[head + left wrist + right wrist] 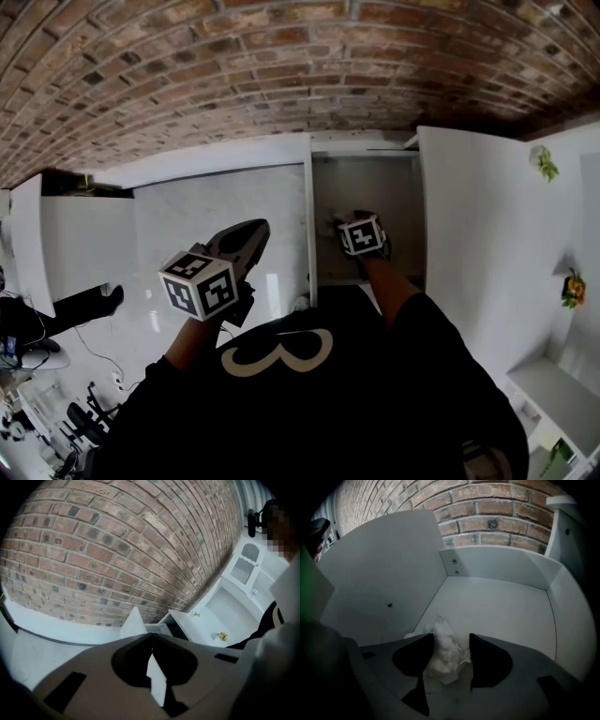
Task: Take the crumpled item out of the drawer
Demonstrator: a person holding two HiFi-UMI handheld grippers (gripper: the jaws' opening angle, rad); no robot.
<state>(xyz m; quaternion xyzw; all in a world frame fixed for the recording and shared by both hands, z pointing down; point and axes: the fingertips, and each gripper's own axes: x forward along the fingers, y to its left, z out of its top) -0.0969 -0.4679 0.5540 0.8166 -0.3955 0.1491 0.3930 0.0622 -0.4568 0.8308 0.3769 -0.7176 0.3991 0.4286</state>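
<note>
Two jaws of my right claw (451, 637) straddle the wad (440, 662) in the drawer (501, 611), half-open; I close fully, then lift straight.

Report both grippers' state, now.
Left gripper: shut, empty.
Right gripper: open, jaws around the crumpled paper in the drawer, not yet clamped.

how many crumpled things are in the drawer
1. A crumpled white paper lies on the floor of the drawer near its left wall, between the jaws of the right claw. The claw's body hides the near corner, so another could be hidden there.
</note>
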